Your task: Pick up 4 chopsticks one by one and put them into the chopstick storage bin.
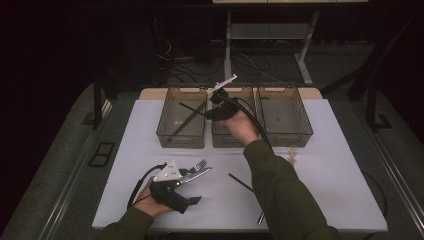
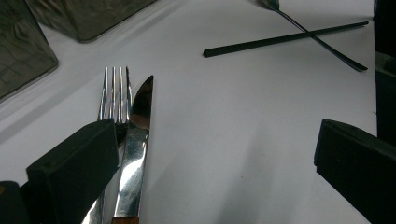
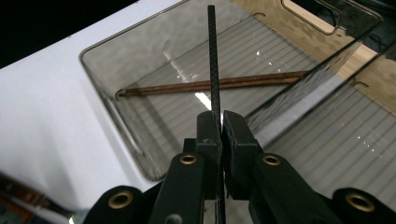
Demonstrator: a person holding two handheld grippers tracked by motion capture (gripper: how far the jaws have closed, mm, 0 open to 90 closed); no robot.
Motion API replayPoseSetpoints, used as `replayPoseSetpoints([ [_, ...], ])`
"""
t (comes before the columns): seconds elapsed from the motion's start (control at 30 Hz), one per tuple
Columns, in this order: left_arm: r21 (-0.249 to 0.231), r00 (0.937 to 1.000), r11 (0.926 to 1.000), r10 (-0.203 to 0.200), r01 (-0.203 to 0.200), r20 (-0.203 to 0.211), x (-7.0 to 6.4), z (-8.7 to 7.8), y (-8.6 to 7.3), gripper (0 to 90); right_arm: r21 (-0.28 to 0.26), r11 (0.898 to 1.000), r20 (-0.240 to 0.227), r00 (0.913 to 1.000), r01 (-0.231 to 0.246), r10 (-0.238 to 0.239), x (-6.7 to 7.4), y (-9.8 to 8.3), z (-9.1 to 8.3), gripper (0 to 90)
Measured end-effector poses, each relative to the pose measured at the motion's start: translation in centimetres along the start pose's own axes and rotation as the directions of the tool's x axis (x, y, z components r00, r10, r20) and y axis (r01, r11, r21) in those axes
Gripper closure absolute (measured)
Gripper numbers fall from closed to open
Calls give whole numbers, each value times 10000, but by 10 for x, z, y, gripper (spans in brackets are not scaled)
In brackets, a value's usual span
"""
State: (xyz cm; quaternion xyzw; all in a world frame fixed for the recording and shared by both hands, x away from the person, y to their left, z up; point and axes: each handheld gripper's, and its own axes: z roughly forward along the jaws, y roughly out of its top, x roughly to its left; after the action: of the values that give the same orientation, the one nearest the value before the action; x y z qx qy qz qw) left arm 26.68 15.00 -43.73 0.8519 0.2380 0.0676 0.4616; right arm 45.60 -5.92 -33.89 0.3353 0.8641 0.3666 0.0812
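Note:
My right gripper (image 1: 210,114) (image 3: 220,122) is shut on a black chopstick (image 3: 212,60) (image 1: 190,108), held over the left clear bin (image 1: 165,131). A brown chopstick (image 3: 210,84) (image 1: 187,120) lies slanted inside that bin. At the front left my left gripper (image 1: 192,186) (image 2: 212,158) rests low on the white table, open wide. A fork (image 2: 114,93) (image 1: 200,164) and a knife (image 2: 137,130) (image 1: 200,173) lie side by side against its left jaw, the fork's handle partly hidden under it.
A middle bin (image 1: 227,141) and a right bin (image 1: 285,140) stand next to the left one along the back. Another black chopstick (image 1: 241,182) (image 2: 285,39) lies mid-table, crossed by a spoon (image 2: 317,37). My right forearm reaches across the table's middle.

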Motion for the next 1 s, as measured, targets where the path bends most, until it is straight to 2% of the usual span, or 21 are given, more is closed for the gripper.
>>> replayPoseSetpoints([
  [0.33, -31, 10000, 10000, 38, -38, 22, -1, 1, 0, 0, 226, 9993, 409, 9987, -311, 302, -1, 21, 34, 859],
  [0.67, -9, 9998, 9999, 127, -127, 146, -1, 2, 1, 0, 185, 9987, 570, 9973, -481, 470, 0, 44, 61, 858],
  [1.0, 17, 9997, 9999, 144, -145, 191, -2, 2, 0, 0, 359, 9971, 757, 9951, -668, 639, 2, 50, 81, 857],
])
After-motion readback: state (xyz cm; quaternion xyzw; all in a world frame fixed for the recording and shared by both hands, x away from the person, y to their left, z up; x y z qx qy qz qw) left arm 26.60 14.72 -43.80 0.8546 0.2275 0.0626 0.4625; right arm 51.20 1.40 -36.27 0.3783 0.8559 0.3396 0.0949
